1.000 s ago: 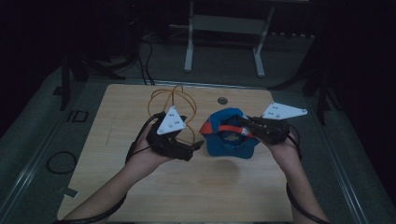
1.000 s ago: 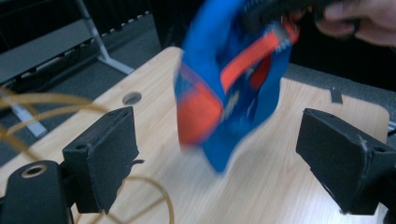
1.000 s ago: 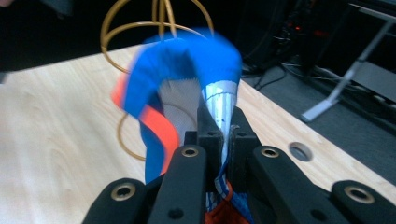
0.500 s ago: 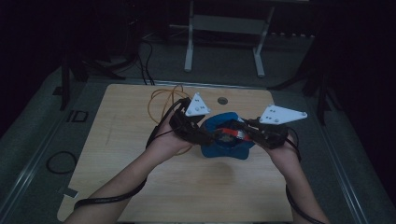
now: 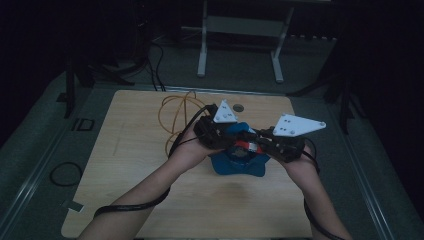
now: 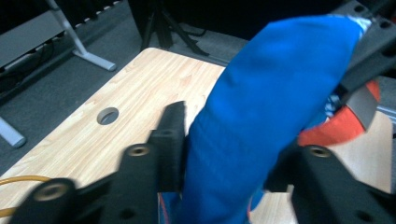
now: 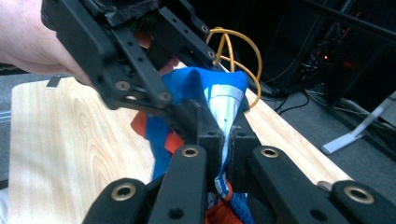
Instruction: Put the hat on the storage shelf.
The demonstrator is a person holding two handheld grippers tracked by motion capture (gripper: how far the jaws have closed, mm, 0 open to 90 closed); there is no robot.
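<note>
**Both sets of jaws on the blue cloth, mid-table**

Fingers: right gripper (image 7: 223,154) clamped tight on a thin edge of the blue cloth (image 5: 239,161); left gripper (image 6: 224,158) has just been closing, its jaws now flanking a thick fold of that cloth (image 6: 261,121), and the pads look pressed against it.

Cloth is bunched with an orange-red part (image 5: 246,145), held just above the wooden table (image 5: 125,160). Its held span runs side to side between the grippers. Left of the cloth: left hand (image 5: 187,150). Right of it: right hand (image 5: 300,165). Both equally near. Beyond the cloth, a yellow cable loop (image 5: 175,112). Forearms converge, jaws pointing toward each other.
</note>
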